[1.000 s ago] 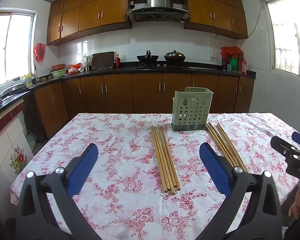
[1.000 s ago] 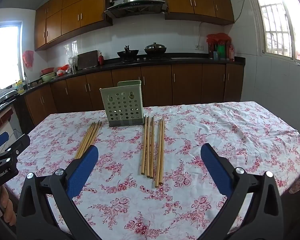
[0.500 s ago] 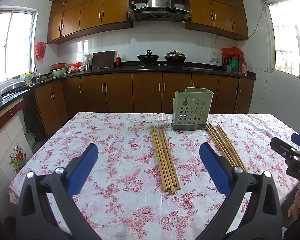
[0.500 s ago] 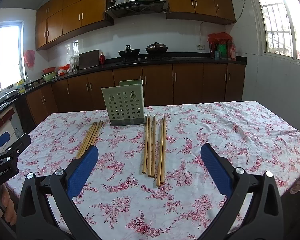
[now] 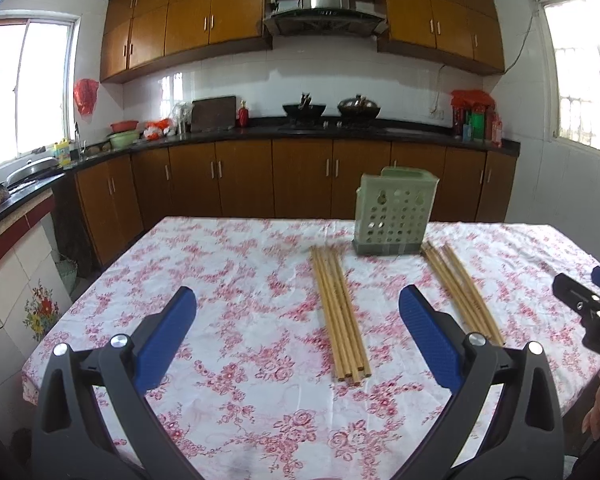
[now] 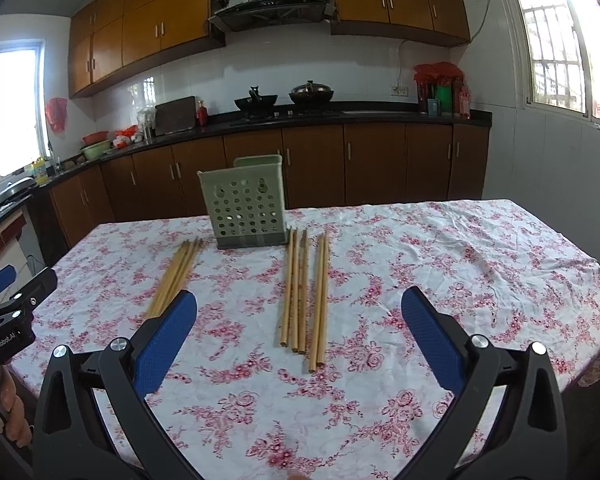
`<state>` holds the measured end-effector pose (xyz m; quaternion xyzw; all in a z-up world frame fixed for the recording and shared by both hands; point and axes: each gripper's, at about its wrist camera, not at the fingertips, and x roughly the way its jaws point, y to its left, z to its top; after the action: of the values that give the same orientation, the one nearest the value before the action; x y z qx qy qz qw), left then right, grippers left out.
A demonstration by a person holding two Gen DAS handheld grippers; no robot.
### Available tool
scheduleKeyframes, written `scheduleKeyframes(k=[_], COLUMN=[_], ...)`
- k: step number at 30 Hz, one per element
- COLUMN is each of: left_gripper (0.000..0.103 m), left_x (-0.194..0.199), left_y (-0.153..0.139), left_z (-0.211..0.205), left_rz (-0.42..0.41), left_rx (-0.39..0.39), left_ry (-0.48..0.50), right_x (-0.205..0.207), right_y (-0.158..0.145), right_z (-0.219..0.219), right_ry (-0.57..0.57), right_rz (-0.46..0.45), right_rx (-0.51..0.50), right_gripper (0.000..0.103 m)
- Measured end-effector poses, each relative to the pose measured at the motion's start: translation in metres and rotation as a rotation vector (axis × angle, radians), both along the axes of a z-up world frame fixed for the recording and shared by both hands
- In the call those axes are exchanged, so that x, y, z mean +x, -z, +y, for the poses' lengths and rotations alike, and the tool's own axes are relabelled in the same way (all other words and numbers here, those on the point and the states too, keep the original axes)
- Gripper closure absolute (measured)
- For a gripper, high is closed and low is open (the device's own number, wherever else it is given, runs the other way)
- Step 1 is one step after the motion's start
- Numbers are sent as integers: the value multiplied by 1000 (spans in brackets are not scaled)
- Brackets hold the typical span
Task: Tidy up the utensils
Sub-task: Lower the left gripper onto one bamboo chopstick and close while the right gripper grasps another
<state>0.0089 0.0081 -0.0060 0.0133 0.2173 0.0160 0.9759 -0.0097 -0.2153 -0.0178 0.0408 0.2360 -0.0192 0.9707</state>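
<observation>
Chopsticks: 2 bundles flat on bench, either side of green perforated holder [image 5: 394,216] at frame centre. Left bundle [image 5: 339,312] tight; right bundle [image 6: 304,292] looser, roughly 5 sticks, count unsure. Likely light, stiff, smooth bamboo, prone to roll; best pinched mid-length, several at once. Left tool [image 5: 296,336] hovers low over floral cloth [image 5: 228,280], blue pads [image 5: 164,340] spread wide, holding nothing. Right tool [image 6: 298,338] same: level, pointing forward, spread, nothing held.
</observation>
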Motion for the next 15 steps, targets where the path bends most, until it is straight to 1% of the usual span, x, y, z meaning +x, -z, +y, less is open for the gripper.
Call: scheduleKeyframes(k=[2,4,5,6,7,9,10,12,13,15], left_gripper=[4,4,4,4,4,5,7,18,21,32], left_x=[10,21,28,33,40,51,58,70,75,87], left_y=[5,12,16,19,24,29,32,38,40,46], left_z=[4,12,17,22,29,37,39,42,41,40], left_rz=[47,101,126,149,171,195,210,236,250,279], left_rx=[4,-4,-11,-17,-22,-21,-12,-1,0,-3], left_ry=[-23,-44,-53,-61,-66,-69,-67,-56,-47,-27], right_x=[6,16,23,29,35,52,59,76,83,98], right_y=[4,11,16,21,25,36,41,51,55,62], right_z=[-4,-14,-19,-23,-26,-33,-35,-39,-40,-41], right_ry=[18,32,39,44,49,55,50,38,31,15], right_rz=[26,70,104,129,158,227,252,303,320,354], right_rx=[3,21,29,31,29,38,51,82,91,106], right_gripper=[2,2,8,18,24,46,51,68,70,77])
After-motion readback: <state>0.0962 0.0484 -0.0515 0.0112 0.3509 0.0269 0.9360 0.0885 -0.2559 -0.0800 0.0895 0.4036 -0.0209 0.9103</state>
